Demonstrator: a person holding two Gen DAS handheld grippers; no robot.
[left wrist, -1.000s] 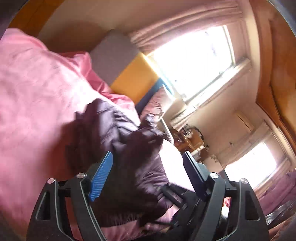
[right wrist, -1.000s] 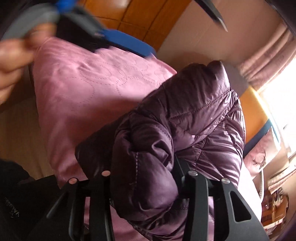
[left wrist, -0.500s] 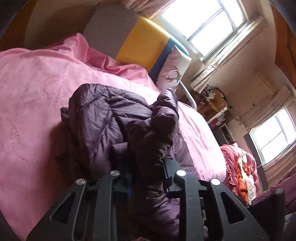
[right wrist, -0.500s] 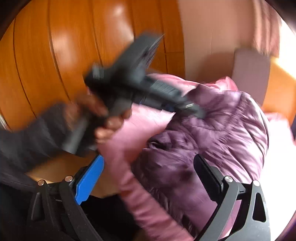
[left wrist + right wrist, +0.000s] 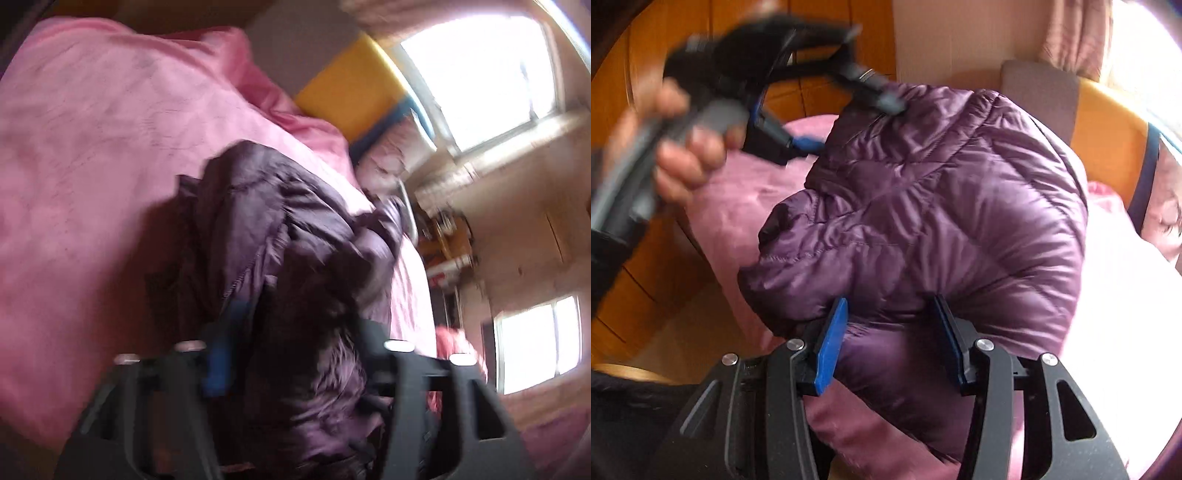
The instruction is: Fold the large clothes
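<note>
A purple quilted puffer jacket (image 5: 942,206) lies bunched on the pink bed cover (image 5: 746,199). In the left wrist view the jacket (image 5: 280,229) fills the middle, blurred. My left gripper (image 5: 291,332) has a fold of the jacket between its fingers. It shows in the right wrist view (image 5: 849,107) at the jacket's far upper edge, held by a hand. My right gripper (image 5: 890,314) has its jaws around the jacket's near edge, with fabric bulging between the blue pads (image 5: 831,343).
A grey, yellow and blue headboard cushion (image 5: 354,92) and a patterned pillow (image 5: 391,158) sit at the bed's head. Bright windows (image 5: 480,70) are behind. Wooden wall panels (image 5: 657,48) stand to the left. A cluttered shelf (image 5: 447,247) is beside the bed.
My right gripper was open half a second ago and has closed in around the jacket's near edge. My left gripper has swung with the jacket fold; the view is motion-blurred.
</note>
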